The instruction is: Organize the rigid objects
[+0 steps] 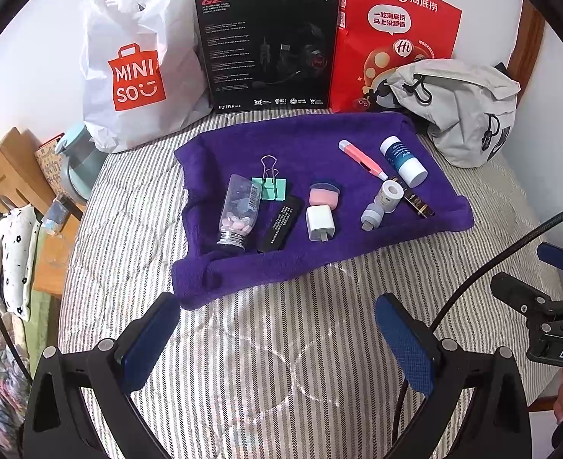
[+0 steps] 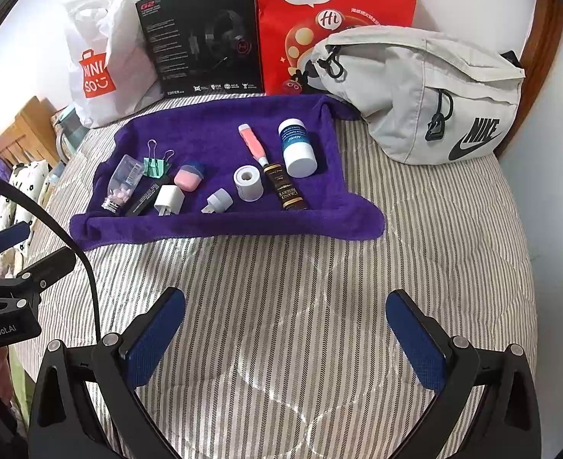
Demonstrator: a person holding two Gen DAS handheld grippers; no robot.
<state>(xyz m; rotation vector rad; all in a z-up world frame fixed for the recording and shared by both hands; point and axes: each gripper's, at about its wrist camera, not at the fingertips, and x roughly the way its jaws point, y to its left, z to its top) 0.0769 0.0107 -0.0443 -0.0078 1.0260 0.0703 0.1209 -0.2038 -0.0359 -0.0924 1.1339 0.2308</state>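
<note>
**Ten small items on the purple towel, both grippers empty**

I have both grippers hanging over the striped quilt point(image 2: 434, 229), short of the towel's near edge. My left gripper point(image 1: 277, 329) has its jaws spread wide with nothing between the blue pads; my right gripper point(image 2: 285, 325) is just as wide and also empty.

The purple towel point(image 2: 212, 130) lies on the quilt with its far edge close to the bags and box against the wall. On it I count ten rigid items, one of each. Near the left edge lies a clear plastic bottle point(image 2: 122, 183) of pale pink tablets, on its side. Just beside it are a mint binder clip point(image 2: 155, 166) with wire handles and a flat black stick point(image 2: 143, 199) with white print. Toward the middle sit a pink and blue case point(image 2: 188, 176), a white charger plug point(image 2: 169, 199) and a small grey adapter point(image 2: 218, 201). Toward the right edge I see a white tape roll point(image 2: 247, 183) standing on end, a pink pen-shaped tool point(image 2: 253, 145), a dark tube lettered GRAND RESERVE point(image 2: 287, 191) and a white bottle with a blue label point(image 2: 297, 147).

Behind the towel stand one white MINISO bag point(image 2: 97, 61), one black headset box point(image 2: 201, 38) and one red paper bag point(image 2: 335, 19); one grey Nike bag point(image 2: 426, 95) rests at the towel's far right corner.
</note>
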